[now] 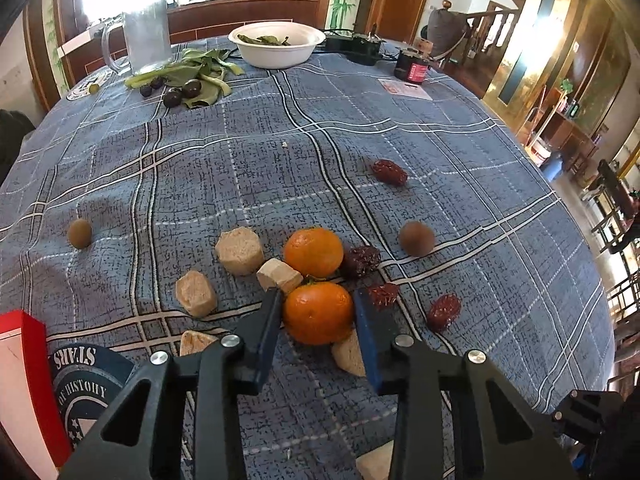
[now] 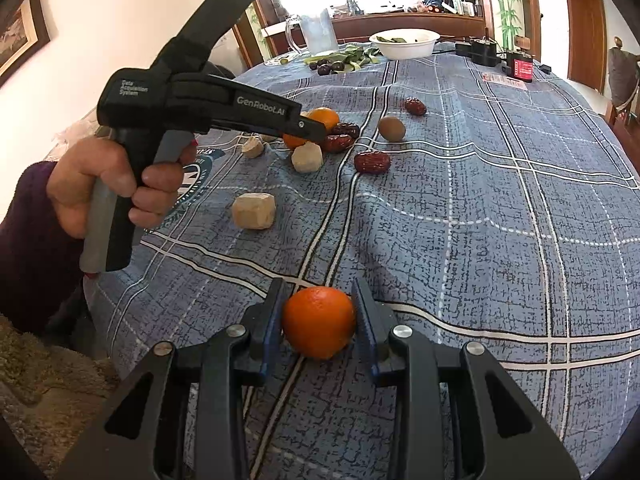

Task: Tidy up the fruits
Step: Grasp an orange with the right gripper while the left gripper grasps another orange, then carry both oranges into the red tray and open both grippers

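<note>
In the left wrist view my left gripper (image 1: 318,304) is shut on an orange mandarin (image 1: 318,314) beside a second mandarin (image 1: 314,252). Red dates (image 1: 389,172) (image 1: 443,312) and brown round fruits (image 1: 417,239) (image 1: 79,233) lie around them on the blue plaid tablecloth (image 1: 280,160). In the right wrist view my right gripper (image 2: 318,312) is shut on another mandarin (image 2: 319,322) that sits low over the cloth. The left gripper also shows in that view (image 2: 308,130), held in a hand over the fruit pile.
Beige cut chunks (image 1: 239,250) (image 2: 254,211) lie among the fruit. A white bowl (image 1: 277,44) with greens, a glass mug (image 1: 146,36), leafy greens with dark fruits (image 1: 188,86) and black devices (image 1: 412,65) stand at the far side. A red-white box (image 1: 24,380) is near left.
</note>
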Motion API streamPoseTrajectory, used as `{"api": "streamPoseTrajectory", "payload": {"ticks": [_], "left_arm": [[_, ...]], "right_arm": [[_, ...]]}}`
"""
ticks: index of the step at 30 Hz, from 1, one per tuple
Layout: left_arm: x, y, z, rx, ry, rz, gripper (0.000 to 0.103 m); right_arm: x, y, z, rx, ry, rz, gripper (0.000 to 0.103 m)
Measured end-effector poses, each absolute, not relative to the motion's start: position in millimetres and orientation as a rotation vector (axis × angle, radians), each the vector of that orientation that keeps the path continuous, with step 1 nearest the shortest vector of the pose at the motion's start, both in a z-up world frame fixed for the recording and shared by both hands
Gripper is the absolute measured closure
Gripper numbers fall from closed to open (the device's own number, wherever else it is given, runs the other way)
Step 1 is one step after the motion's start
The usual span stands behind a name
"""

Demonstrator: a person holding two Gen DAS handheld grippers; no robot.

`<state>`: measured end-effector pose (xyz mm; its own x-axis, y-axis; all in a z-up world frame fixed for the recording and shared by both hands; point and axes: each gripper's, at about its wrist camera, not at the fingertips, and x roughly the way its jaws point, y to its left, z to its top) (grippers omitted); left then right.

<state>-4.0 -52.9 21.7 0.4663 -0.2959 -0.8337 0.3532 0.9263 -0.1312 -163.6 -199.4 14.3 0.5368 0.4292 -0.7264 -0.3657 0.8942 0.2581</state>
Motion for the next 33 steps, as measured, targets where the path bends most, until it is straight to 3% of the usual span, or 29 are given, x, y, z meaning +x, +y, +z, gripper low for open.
{"api": "streamPoseTrajectory", "payload": {"ticks": [6, 16, 25, 33], "left_arm": [[-11, -39, 28, 0.040, 0.994, -0.374, 0.068], [-81, 42, 83, -0.045, 0.846, -0.247, 0.068], [-144, 146, 84, -0.060, 0.800, 0.046, 0.068], [-155, 203, 59, -0.070, 0.829, 0.259, 0.068]], "right_arm": [[-163, -198, 16, 0.084, 0.888, 0.457, 0.068], [-143, -161, 56, 0.042, 0.793, 0.482, 0.068], [-106, -29, 77, -0.035, 0.778, 0.697, 0.068], [-103, 75, 54, -0.082, 0.847, 0.863, 0.067]]}}
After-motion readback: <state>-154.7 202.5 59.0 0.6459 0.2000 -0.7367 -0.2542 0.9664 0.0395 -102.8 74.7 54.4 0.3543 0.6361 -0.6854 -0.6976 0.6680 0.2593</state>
